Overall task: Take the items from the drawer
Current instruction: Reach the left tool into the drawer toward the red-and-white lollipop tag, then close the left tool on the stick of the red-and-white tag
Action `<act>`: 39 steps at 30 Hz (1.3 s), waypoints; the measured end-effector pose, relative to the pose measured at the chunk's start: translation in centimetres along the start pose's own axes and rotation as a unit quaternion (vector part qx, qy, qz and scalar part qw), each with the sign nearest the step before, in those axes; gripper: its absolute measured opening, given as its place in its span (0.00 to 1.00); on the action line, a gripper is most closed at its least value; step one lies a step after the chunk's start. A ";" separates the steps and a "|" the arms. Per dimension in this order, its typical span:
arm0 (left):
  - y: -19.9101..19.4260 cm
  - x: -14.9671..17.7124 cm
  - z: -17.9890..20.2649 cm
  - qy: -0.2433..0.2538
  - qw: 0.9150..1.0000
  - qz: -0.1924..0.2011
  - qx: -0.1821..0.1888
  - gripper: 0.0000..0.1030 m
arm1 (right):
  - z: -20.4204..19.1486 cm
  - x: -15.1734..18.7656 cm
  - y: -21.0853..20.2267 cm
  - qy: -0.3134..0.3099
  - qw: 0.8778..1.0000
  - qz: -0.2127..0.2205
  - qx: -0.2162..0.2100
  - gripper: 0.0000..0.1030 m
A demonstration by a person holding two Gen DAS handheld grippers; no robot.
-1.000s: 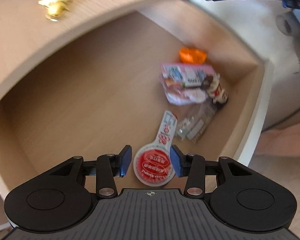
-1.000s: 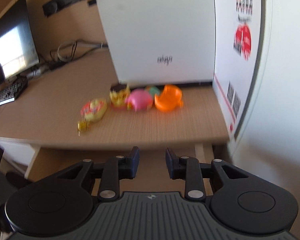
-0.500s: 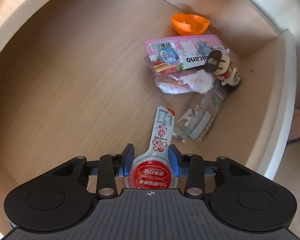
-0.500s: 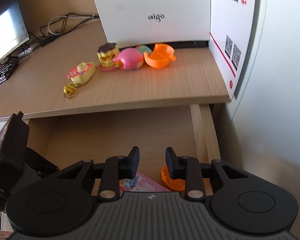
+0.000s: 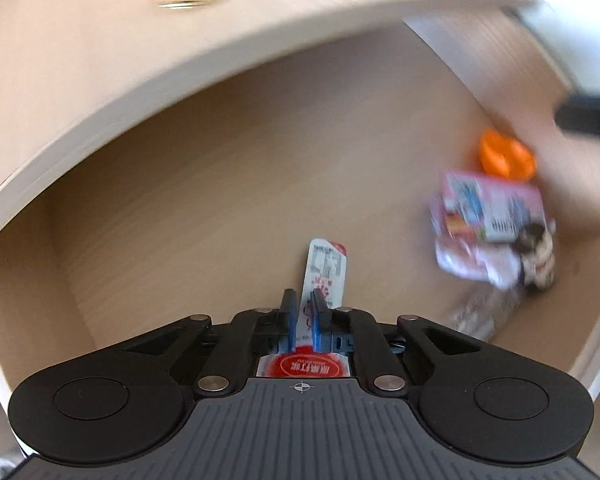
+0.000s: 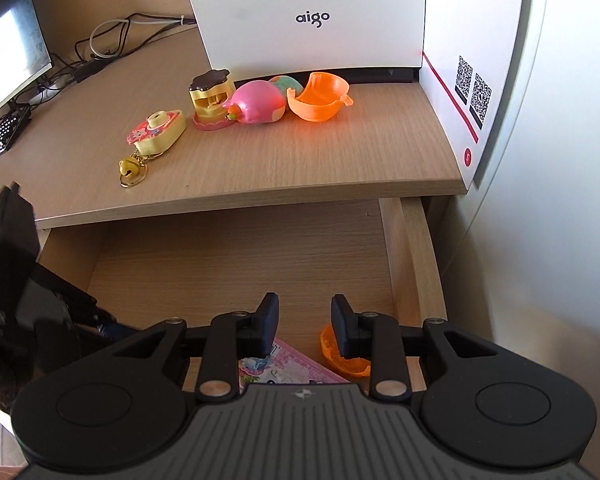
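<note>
The left hand-held gripper (image 5: 303, 314) has just been closing and now pinches the red-and-white sachet (image 5: 327, 270) inside the open drawer (image 6: 236, 264); the sachet's long axis runs toward 12 o'clock past the blue pads. The right hand-held gripper (image 6: 305, 322) hovers narrowly open and empty, the orange cup half (image 6: 342, 354) at its 4 o'clock. Only the right wrist view shows toys already on the desk (image 6: 300, 160)

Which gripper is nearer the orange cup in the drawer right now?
Right. The right gripper hangs just above the orange cup; the left gripper sits across the drawer, shut on a red-and-white packet.
</note>
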State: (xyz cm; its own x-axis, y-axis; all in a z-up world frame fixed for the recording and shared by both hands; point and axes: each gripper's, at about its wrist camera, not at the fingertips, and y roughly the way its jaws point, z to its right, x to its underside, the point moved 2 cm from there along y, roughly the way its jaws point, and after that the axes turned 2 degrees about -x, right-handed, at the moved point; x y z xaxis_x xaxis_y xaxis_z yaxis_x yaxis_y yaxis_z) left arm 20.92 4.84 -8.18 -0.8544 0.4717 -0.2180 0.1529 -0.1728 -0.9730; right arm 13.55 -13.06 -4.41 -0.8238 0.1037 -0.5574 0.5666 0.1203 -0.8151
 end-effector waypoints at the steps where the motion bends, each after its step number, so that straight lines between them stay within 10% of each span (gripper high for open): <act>1: -0.2 0.2 -0.3 -0.012 1.000 0.006 0.005 0.09 | 0.0 0.0 0.0 -0.001 1.000 0.000 0.002 0.29; 29: -0.4 1.6 2.2 0.064 0.998 0.018 0.000 0.22 | -1.2 -0.8 1.9 -0.054 0.997 -0.041 0.026 0.31; 39: -1.0 1.9 1.4 0.073 0.997 0.035 -0.004 0.24 | -4.6 1.8 4.7 -0.221 0.962 -0.159 0.006 0.38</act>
State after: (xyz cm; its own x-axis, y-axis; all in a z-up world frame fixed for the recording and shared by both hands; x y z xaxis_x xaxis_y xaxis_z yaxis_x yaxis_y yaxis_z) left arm 18.47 4.74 -7.56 -0.7606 0.5792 -0.2935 0.2137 -0.2035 -0.9555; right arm 14.76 -7.75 -8.51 -0.8842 -0.3660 -0.2901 0.2868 0.0649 -0.9558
